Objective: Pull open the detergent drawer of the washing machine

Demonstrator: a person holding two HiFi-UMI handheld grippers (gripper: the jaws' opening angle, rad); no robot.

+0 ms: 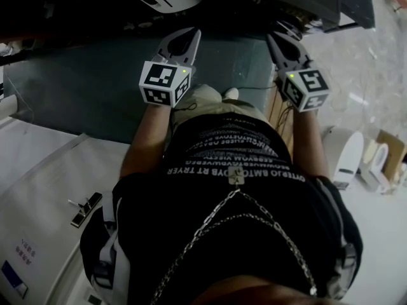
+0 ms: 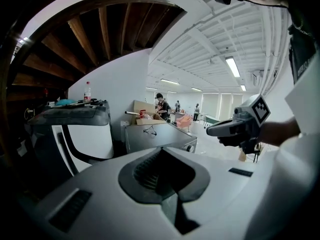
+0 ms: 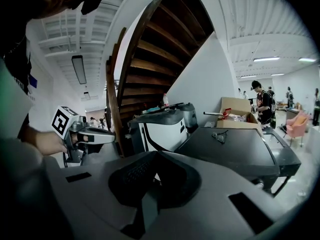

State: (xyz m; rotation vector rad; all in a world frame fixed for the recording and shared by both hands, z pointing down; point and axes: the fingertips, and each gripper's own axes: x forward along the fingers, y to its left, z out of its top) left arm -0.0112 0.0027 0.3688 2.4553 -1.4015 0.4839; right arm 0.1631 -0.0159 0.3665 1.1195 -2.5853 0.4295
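Fingers (image 2: 100, 184) closed, empty, left gripper (image 1: 189, 35), right gripper (image 1: 277, 38), dark machine top (image 3: 235, 149) ahead, wooden staircase (image 3: 155, 44)

Bare floor (image 1: 76, 94) lies open ahead; the wooden staircase (image 3: 150, 54), white machine (image 3: 162, 129) and dark-topped machine (image 3: 235, 149) crowd beyond.

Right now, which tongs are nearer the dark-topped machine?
Right. The right tongs sit close before the dark-topped machine; the left tongs hang farther off, toward the white machine.
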